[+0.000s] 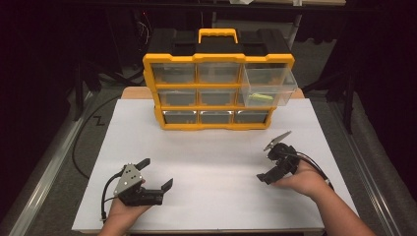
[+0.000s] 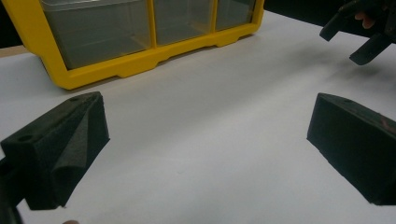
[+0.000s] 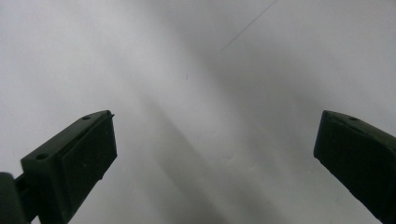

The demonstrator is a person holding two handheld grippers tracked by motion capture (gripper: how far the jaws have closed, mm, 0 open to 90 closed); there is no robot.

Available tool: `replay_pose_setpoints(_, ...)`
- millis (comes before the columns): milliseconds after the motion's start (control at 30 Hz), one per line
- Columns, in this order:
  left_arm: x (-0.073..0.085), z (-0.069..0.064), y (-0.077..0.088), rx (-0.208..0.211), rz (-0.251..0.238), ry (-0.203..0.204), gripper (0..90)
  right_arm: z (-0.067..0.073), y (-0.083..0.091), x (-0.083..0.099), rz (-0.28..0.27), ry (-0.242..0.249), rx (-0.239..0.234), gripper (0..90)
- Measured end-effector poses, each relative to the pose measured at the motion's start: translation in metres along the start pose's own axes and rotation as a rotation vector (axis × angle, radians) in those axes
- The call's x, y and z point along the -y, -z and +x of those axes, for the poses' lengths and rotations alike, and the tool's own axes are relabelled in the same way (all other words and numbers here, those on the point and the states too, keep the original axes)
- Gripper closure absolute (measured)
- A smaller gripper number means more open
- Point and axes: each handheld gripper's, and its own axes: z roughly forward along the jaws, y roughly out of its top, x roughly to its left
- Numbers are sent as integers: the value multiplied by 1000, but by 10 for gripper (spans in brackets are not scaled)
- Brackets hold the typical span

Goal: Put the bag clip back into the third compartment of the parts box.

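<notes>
A yellow and black drawer organiser (image 1: 219, 83) with clear drawers stands at the back of the white table (image 1: 211, 162). Its top right drawer (image 1: 268, 86) is pulled out and holds a yellow-green object (image 1: 259, 98). My left gripper (image 1: 155, 173) rests low at the front left, open and empty; in the left gripper view (image 2: 205, 135) its jaws frame bare table with the organiser's bottom drawers (image 2: 140, 28) ahead. My right gripper (image 1: 266, 166) hovers at the front right, open and empty, pointing down at the table surface (image 3: 196, 93).
The organiser has a yellow carry handle (image 1: 218, 34) on top. Dark floor and a metal rail (image 1: 44, 167) run along the table's left side. The other hand's gripper (image 2: 362, 28) shows at the upper right of the left gripper view.
</notes>
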Motion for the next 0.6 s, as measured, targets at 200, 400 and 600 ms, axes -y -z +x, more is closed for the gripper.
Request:
replay_pose_setpoints(200, 0, 1, 0, -4, 6, 8, 2, 4, 3, 23, -254, -94, -6, 2)
replay_pose_setpoints(400, 0, 2, 0, -16, 1, 19, 2, 10, 10, 41, -508, -178, -37, 3)
replay_pose_setpoints(600, 1, 4, 2, -28, -4, 30, 2, 14, 20, 61, -687, -206, -26, 3)
